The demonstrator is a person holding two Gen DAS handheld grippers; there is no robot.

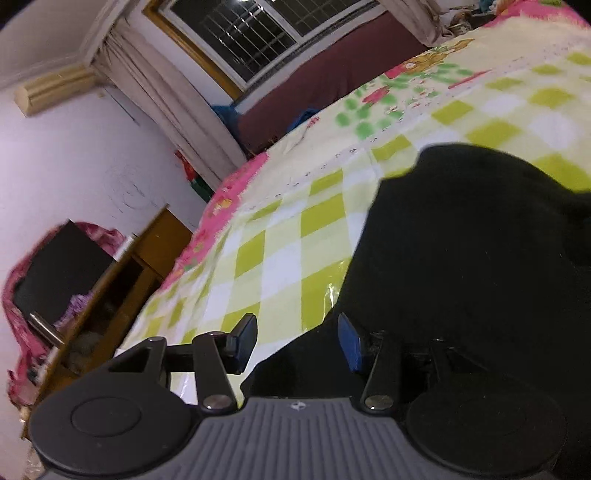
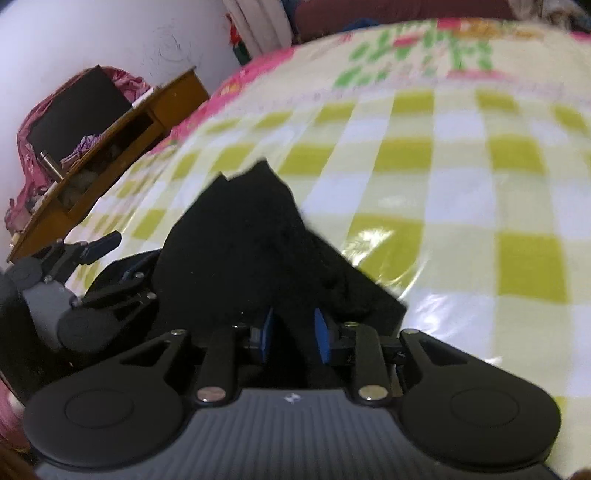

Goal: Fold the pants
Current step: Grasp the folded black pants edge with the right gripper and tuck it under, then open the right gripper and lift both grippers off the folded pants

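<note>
Black pants point(image 1: 461, 251) lie on a bed with a green and white checked cover point(image 1: 288, 236). In the left wrist view my left gripper point(image 1: 297, 339) is open, its jaws wide apart; the right pad sits at the pants' edge, the left pad over bare cover. In the right wrist view my right gripper point(image 2: 293, 332) is shut on a fold of the black pants point(image 2: 251, 240), which drape up and over the fingers. The left gripper point(image 2: 99, 258) shows at the left in that view, open beside the cloth.
A wooden desk point(image 2: 110, 147) with a black monitor point(image 2: 74, 114) and pink cloth stands left of the bed. A window point(image 1: 251, 33), curtains and a maroon headboard point(image 1: 332, 77) lie beyond the bed. The cover has a glossy plastic sheen.
</note>
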